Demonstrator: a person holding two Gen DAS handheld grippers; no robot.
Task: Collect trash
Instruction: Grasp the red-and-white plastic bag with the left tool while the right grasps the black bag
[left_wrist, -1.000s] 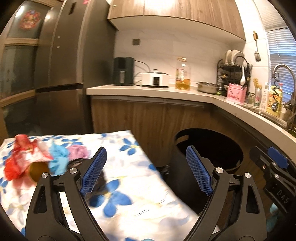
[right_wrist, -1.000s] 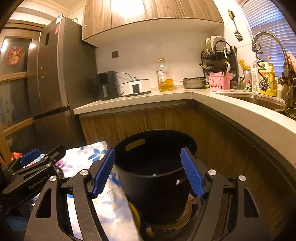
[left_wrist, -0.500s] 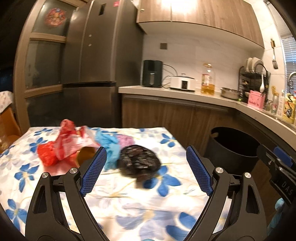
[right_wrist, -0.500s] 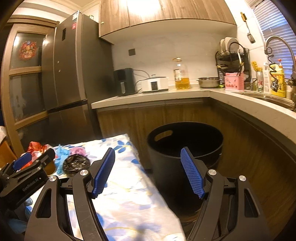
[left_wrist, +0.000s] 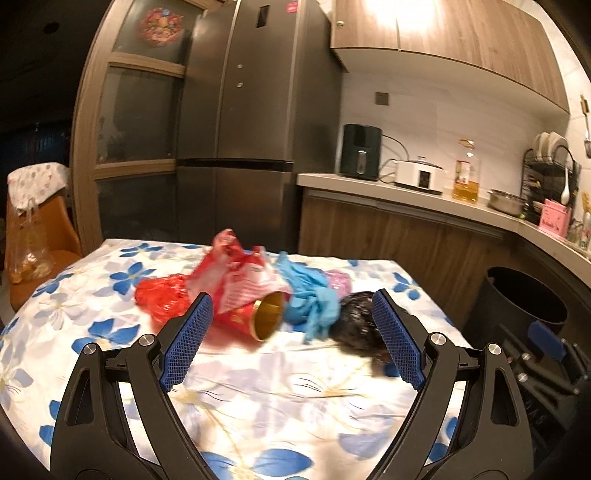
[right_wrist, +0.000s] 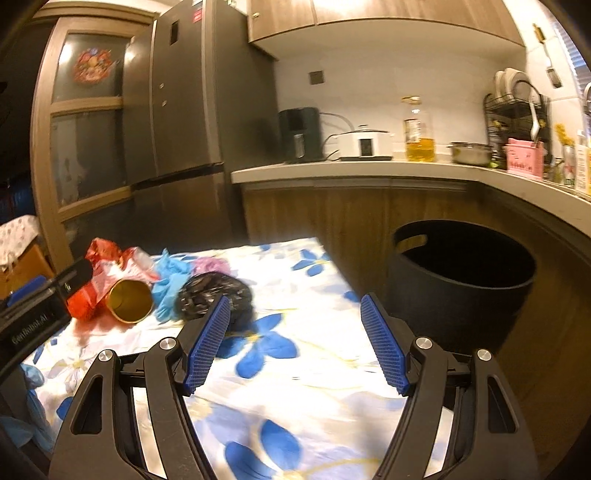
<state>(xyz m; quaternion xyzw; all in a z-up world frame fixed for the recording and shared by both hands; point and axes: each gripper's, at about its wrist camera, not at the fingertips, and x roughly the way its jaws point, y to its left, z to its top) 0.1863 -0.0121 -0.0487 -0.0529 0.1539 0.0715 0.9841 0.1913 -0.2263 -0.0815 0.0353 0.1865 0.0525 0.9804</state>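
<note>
With both the left gripper (left_wrist: 291, 339) and right gripper (right_wrist: 295, 339) spread wide and empty, approach the trash pile (left_wrist: 258, 295) mid-table squarely, taking the nearest crumpled black bag (right_wrist: 214, 295) first for the bin (right_wrist: 461, 280).

I can't read the print on the red wrapper (left_wrist: 236, 273); it's smeared by blur. The black bag (left_wrist: 356, 325) is half hidden behind my left gripper's right-hand jaw. The bin (left_wrist: 524, 306) is cut by that view's right edge, its inside too dark to tell. Near tabletop (right_wrist: 295, 369) blurs out.
</note>
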